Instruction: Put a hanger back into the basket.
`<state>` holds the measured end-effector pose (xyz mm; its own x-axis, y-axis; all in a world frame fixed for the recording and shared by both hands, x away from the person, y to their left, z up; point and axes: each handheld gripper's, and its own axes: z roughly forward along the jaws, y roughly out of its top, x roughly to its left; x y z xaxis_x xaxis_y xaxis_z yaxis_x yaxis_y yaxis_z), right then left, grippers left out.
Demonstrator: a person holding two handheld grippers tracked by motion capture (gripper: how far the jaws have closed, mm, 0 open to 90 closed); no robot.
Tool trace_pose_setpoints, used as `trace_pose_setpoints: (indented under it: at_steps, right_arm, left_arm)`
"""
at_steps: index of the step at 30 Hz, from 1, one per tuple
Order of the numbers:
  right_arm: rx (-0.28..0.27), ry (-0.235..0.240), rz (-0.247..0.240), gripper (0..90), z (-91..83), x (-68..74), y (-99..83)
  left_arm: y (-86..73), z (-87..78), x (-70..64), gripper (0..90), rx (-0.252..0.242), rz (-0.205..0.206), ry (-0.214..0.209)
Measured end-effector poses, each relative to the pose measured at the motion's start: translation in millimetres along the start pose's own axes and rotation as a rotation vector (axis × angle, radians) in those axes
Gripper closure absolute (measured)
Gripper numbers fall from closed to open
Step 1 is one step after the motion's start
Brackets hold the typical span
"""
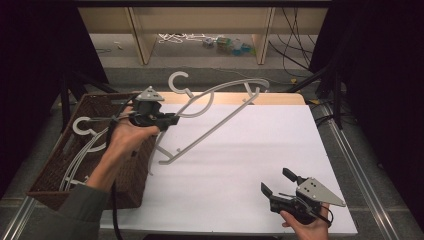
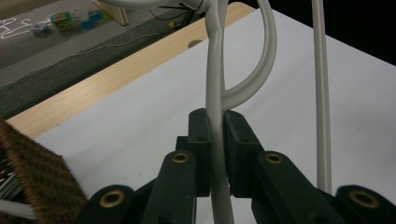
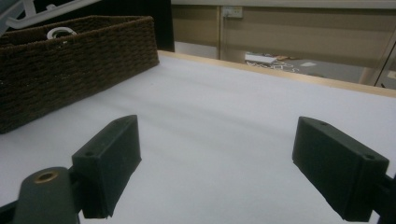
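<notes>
— Nearest the high camera, what are the right tongs (image 1: 278, 181) doing?

— Resting low at the near right corner of the tabletop (image 1: 260, 165), jaws wide apart with nothing between them. The right gripper view looks across bare white surface toward the wicker basket (image 3: 70, 60). My guess is that hand is waiting its turn.

— And the left tongs (image 1: 172, 120)?

— Clamped on the white clothes hanger (image 1: 215, 120). The left gripper view shows the jaws pressed to either side of the hanger's rod (image 2: 215, 121), just below where the loop curves off. Gripping a straight stretch likely keeps it from slipping or swivelling.

— Where is the hanger itself?

— Lifted and tilted over the left-centre of the tabletop, just right of the basket (image 1: 125, 175). Its lower end is down near the surface by the basket's wall; whether it touches I cannot tell. Its hook (image 1: 179, 82) points toward the far edge.

— More in the basket?

— Yes, more white hangers (image 1: 85, 142) lie inside.

— Room to move?

— Plenty to the right and centre. The basket's rim crowds the left, and the far wooden edge (image 1: 280, 98) is near the hanger's top.
</notes>
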<state>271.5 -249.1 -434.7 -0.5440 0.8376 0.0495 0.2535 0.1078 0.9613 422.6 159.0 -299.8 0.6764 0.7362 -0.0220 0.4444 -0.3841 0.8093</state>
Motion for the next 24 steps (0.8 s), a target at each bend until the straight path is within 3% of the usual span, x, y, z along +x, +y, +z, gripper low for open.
trace_pose_setpoints:
  at_steps: [7,8,9,12,13,14,17,19,24]
  right_arm:
    - [-0.009,0.012,0.013,16.2,1.8,0.7,-0.9]
    - [-0.009,0.012,0.013,16.2,1.8,0.7,-0.9]
    - [-0.007,0.012,0.013,16.2,1.7,0.9,-1.0]
    - [0.001,0.012,0.016,16.2,1.1,1.1,-0.6]
    - [-0.004,0.01,0.012,16.2,2.0,1.1,-1.3]
    - [0.024,0.004,0.006,16.2,0.2,0.9,-0.7]
    - [0.005,0.001,0.006,16.2,1.9,1.7,-1.1]
    - [0.009,0.001,0.005,16.2,2.5,2.3,-1.6]
    - [0.027,-0.001,0.003,16.2,1.7,2.6,-1.4]
  left_arm:
    - [-12.1,-43.6,36.5,82.0,-0.027,-0.033,0.066]
    - [-12.1,-43.6,36.5,82.0,-0.027,-0.033,0.066]
    - [-17.8,-53.9,46.6,82.0,-0.037,-0.056,0.094]
    - [-26.1,-68.7,60.9,82.0,-0.035,-0.064,0.139]
    - [-29.2,-72.1,65.5,82.0,-0.044,-0.073,0.152]
    - [-31.8,-76.8,70.3,82.0,-0.033,-0.074,0.168]
    - [-40.0,-86.6,82.4,82.0,-0.034,-0.109,0.194]
    - [-46.0,-90.5,89.1,82.0,-0.061,-0.147,0.212]
    - [-62.4,-102.0,106.8,82.0,-0.062,-0.179,0.278]
